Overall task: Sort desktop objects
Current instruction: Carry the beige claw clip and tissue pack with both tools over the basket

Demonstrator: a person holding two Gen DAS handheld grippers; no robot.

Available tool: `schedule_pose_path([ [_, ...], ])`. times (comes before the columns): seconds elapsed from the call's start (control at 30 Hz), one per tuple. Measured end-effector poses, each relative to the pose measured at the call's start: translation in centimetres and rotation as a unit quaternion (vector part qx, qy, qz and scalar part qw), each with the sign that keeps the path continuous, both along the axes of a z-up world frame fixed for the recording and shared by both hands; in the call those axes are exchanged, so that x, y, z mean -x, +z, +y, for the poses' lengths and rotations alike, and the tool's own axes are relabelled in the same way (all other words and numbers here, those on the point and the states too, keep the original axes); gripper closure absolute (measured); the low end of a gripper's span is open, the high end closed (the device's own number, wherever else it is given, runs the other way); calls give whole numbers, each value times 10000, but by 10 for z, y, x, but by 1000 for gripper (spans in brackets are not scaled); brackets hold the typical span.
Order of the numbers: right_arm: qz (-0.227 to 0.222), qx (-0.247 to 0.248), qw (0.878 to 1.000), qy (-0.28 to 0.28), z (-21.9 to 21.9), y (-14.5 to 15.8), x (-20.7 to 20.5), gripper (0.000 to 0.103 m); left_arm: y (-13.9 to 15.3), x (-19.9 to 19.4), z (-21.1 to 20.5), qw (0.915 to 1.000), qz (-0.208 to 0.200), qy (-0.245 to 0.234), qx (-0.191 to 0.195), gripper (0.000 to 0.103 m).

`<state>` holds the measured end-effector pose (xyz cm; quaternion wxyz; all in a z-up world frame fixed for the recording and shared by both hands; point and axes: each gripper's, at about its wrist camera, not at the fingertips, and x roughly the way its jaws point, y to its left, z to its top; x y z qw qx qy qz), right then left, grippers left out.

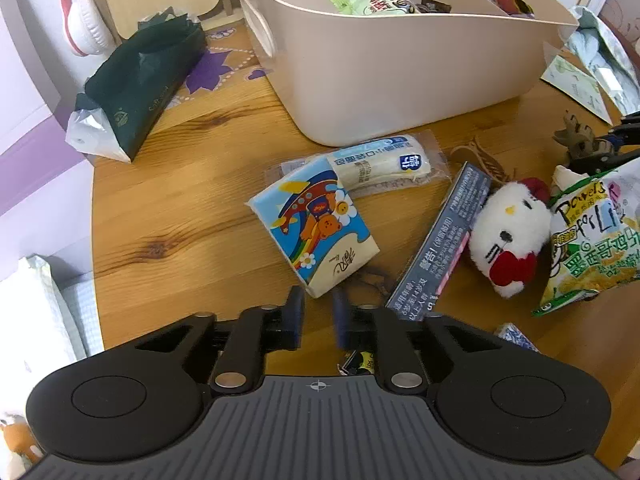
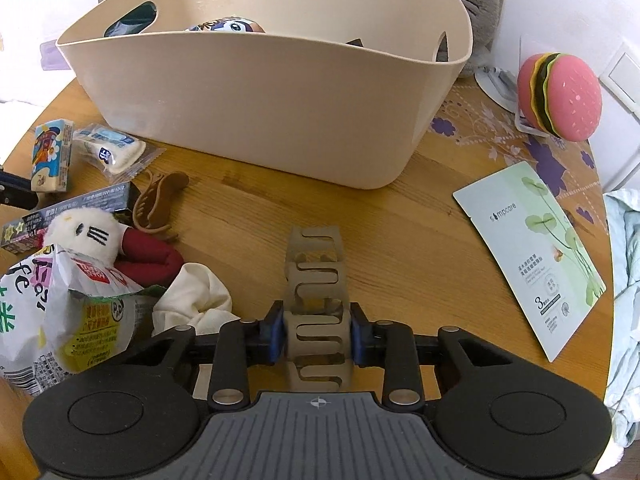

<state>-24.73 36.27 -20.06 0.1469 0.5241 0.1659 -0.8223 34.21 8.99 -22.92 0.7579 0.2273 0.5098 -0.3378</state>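
Observation:
A beige basket stands at the back of the round wooden table and holds several items. My right gripper is shut on a grey-tan hair claw clip, held above the table in front of the basket. My left gripper is nearly closed and empty, its tips just short of a cartoon tissue pack. Beside the pack lie a wrapped white snack, a dark flat box, a Hello Kitty plush and a chip bag.
A dark green bag lies at the table's left edge. A brown hair claw, a cream scrunchie, a face mask sachet and a burger-shaped toy are also on the table. The table edge drops off at left.

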Motion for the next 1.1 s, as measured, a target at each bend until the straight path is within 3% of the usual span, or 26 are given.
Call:
schedule_pose_path([
  [0.03,-2,1,10000,-2,0,0,0,73,1,0,0,10000,-16,16,14,54],
  [0.07,-1,-1,10000,-7,0,0,0,73,3,-1,1,10000,-50,54,60,48],
  [0.23,-4,6,10000,-16,0,0,1,73,5,-14,1,9961,335,694,433,35],
  [0.47,1,8,10000,-29,1,0,1,73,-7,-29,-15,9840,618,1521,696,36],
  [0.53,8,13,10000,-39,2,0,0,73,-8,-30,-18,9816,603,1664,720,49],
  [0.63,27,22,10000,-63,3,0,-1,73,-7,-28,-23,9832,502,1626,667,56],
  [0.87,78,3,9999,-130,5,0,-4,73,-6,-24,-13,9822,465,1673,718,57],
  [1.1,213,94,9996,-153,9,12,-10,73,16,-21,-1,9847,328,1491,841,57],
])
